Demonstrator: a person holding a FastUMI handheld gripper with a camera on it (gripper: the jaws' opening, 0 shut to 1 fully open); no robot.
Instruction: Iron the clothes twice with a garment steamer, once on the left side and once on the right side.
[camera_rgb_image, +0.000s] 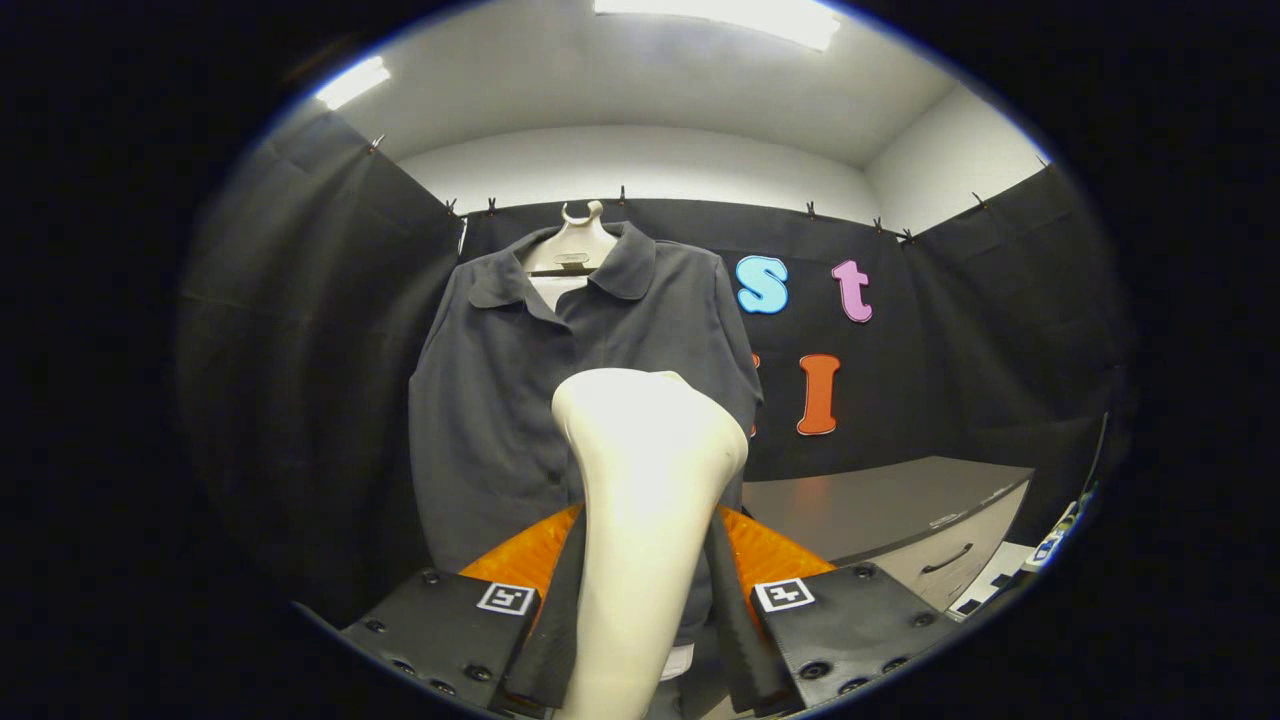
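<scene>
Gripper (640, 640) is clamped on the steamer (645, 500): both fingers (545, 630) press the sides of its cream handle, which runs up between them. Steamer stands upright in the grip, slightly tilted, its rounded head flaring out above the fingertips. The head's working face points away from the camera, so contact with fabric can't be judged.

Straight beyond the steamer head hangs the shirt (520, 400), dark grey, collared, front toward the camera. The steamer head overlaps the shirt's lower middle, around the button line and a bit to its right side as seen here. Whether it touches the cloth or sits just off it: can't tell.

Above the steamer, the shirt's collar is open on a pale hanger (575, 245), the hook up at the top edge of the black cloth wall (300, 350). The cloth wall runs behind the shirt and to both sides.

Right of the steamer, lower and further back, is a grey cabinet (900, 510) with a dark drawer handle (945, 560) on its front.
</scene>
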